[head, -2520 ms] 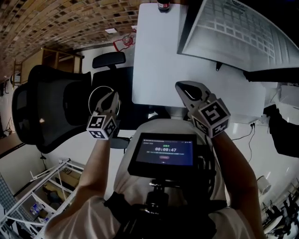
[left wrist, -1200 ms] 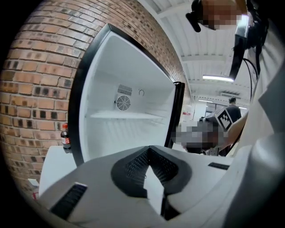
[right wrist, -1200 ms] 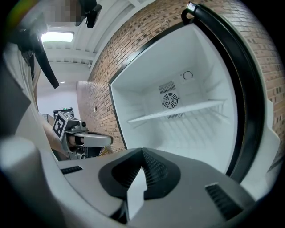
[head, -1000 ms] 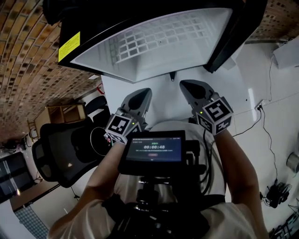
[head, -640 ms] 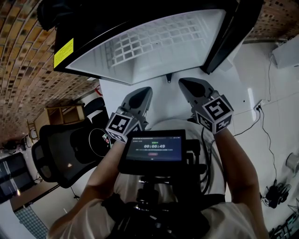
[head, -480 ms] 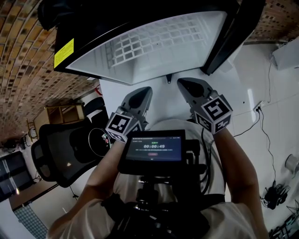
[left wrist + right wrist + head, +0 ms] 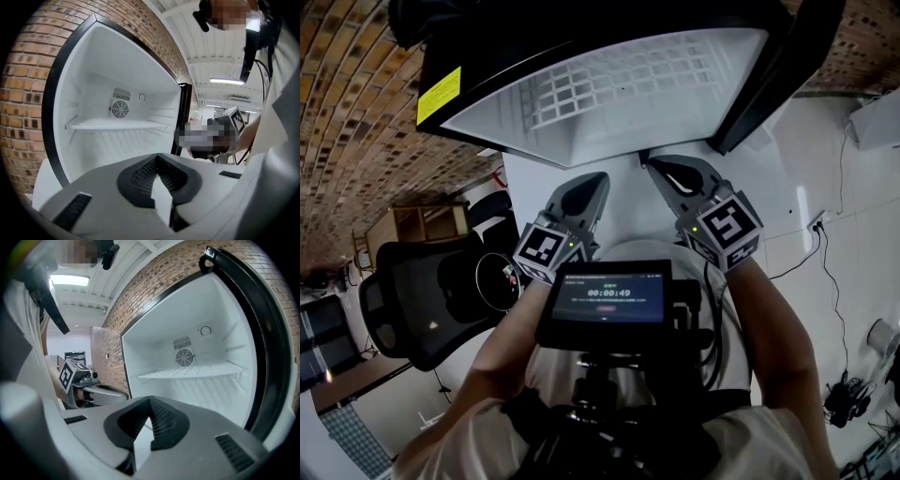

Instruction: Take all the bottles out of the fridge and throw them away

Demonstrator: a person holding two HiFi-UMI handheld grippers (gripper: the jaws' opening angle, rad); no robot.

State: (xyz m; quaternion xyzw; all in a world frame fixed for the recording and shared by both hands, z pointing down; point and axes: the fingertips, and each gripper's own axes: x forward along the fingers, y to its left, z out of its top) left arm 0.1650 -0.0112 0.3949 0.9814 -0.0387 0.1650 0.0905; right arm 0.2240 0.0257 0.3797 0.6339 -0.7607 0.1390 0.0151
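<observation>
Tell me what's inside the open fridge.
The fridge shows one bare white shelf and a fan grille, nothing else. Its floor is covered by the right gripper.

Fridge lining [image 7: 93,143] smooth plastic; wall [image 7: 356,112] rough brick; left tongs [image 7: 157,158] matt plastic.

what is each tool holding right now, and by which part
Nothing: left tool and right tool are both shut and empty, facing the open fridge.

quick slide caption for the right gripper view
Shut right gripper held before the open fridge, its white shelf bare.
</observation>
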